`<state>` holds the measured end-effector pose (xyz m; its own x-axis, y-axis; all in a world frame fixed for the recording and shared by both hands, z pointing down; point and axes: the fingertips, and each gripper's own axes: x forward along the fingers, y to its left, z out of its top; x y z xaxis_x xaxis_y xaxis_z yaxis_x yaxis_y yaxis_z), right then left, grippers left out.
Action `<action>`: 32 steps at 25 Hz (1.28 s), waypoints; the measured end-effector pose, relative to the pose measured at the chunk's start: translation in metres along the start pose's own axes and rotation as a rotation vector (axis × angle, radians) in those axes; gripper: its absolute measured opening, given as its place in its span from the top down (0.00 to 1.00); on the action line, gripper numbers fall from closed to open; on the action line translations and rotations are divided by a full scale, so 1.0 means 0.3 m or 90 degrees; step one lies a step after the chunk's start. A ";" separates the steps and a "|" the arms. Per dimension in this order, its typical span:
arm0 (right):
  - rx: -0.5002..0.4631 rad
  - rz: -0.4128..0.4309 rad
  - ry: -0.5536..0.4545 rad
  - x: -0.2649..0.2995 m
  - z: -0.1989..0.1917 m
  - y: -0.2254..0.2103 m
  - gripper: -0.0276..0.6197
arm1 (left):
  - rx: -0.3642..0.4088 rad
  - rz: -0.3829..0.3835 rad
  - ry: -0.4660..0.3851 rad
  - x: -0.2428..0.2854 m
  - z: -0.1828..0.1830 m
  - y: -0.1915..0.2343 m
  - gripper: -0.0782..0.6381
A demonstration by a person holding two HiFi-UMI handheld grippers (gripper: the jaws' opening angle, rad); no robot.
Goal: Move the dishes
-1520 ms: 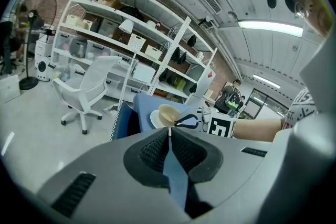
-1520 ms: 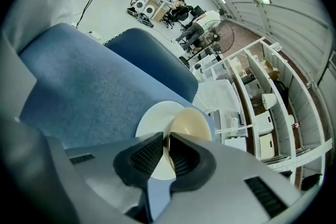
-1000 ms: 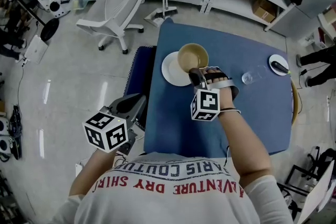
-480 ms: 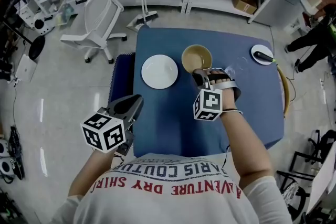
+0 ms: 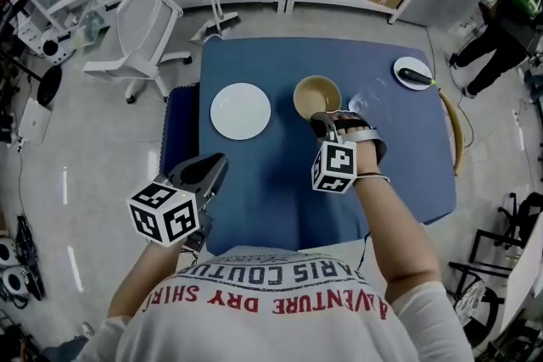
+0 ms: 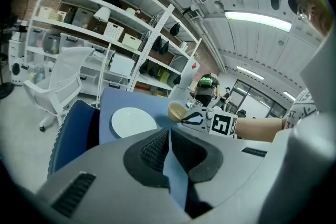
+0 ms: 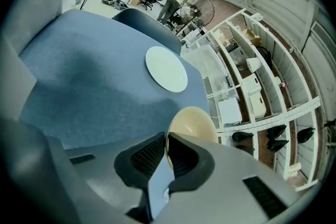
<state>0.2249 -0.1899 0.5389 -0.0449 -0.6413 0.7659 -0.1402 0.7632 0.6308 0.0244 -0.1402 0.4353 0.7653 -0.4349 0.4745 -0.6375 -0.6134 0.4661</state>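
A tan bowl (image 5: 316, 97) hangs tilted just above the blue table (image 5: 271, 182), with my right gripper (image 5: 321, 125) shut on its near rim. In the right gripper view the bowl (image 7: 191, 122) rises past the closed jaws of the right gripper (image 7: 164, 153). A white plate (image 5: 241, 111) lies flat to the bowl's left, apart from it; it shows as the plate (image 7: 166, 68) and the plate (image 6: 133, 122) in the two gripper views. My left gripper (image 5: 208, 174) hovers off the table's left edge, shut and empty; its pads (image 6: 157, 147) meet.
A clear glass (image 5: 358, 104) stands right of the bowl. A small white plate with a dark item (image 5: 412, 72) sits at the far right corner. A blue seat (image 5: 176, 140) adjoins the table's left side. A white office chair (image 5: 140, 21), shelving and a person (image 5: 501, 21) stand around.
The right gripper has carried the bowl off the white plate and to the right; the two now stand apart. The left gripper has stayed shut beside the table.
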 end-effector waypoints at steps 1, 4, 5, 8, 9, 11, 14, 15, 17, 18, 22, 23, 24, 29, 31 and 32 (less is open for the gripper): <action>0.001 0.007 0.002 0.007 -0.007 0.012 0.90 | -0.001 0.001 0.003 0.003 -0.005 0.001 0.84; 0.004 0.021 0.005 0.023 -0.016 0.035 0.90 | -0.002 0.002 0.012 0.010 -0.019 0.001 0.84; 0.005 0.023 0.005 0.027 -0.017 0.039 0.90 | -0.002 0.002 0.014 0.011 -0.022 0.001 0.84; 0.011 0.023 -0.002 0.037 -0.019 0.046 0.90 | -0.002 0.004 0.014 0.014 -0.027 -0.002 0.84; 0.014 0.022 -0.004 0.038 -0.020 0.047 0.90 | -0.003 0.005 0.013 0.015 -0.027 -0.004 0.84; 0.027 0.021 -0.010 0.036 -0.022 0.042 0.90 | -0.003 0.005 0.013 0.015 -0.026 -0.007 0.84; 0.061 0.014 -0.023 0.022 -0.024 0.017 0.85 | -0.001 0.002 0.013 0.013 -0.020 -0.013 0.84; 0.075 0.008 -0.027 0.014 -0.023 0.005 0.77 | 0.000 0.003 0.012 0.012 -0.018 -0.015 0.84; 0.113 -0.009 -0.040 -0.012 -0.023 -0.022 0.67 | 0.000 0.002 0.008 0.011 -0.012 -0.019 0.84; 0.143 -0.017 -0.052 -0.031 -0.023 -0.036 0.65 | 0.001 0.000 0.005 0.010 -0.007 -0.024 0.84; 0.335 -0.026 -0.136 -0.153 -0.008 -0.084 0.61 | 0.012 -0.008 -0.015 0.004 0.034 -0.054 0.84; 0.395 -0.025 -0.169 -0.192 -0.002 -0.090 0.61 | 0.017 -0.009 -0.023 0.001 0.047 -0.063 0.84; 0.458 -0.020 -0.204 -0.232 0.006 -0.091 0.61 | 0.021 -0.011 -0.032 -0.002 0.060 -0.072 0.84; 0.726 0.017 -0.382 -0.428 0.037 -0.109 0.70 | 0.044 -0.027 -0.061 -0.022 0.122 -0.115 0.84; 0.802 0.045 -0.438 -0.489 0.036 -0.114 0.79 | 0.052 -0.028 -0.070 -0.027 0.143 -0.121 0.84; 0.830 0.057 -0.463 -0.519 0.037 -0.119 0.82 | 0.055 -0.029 -0.075 -0.031 0.152 -0.125 0.84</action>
<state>0.2259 -0.1181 0.3959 -0.5165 -0.7943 0.3197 -0.8536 0.4482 -0.2656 0.0451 -0.1433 0.3793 0.8017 -0.4763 0.3612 -0.5957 -0.6866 0.4168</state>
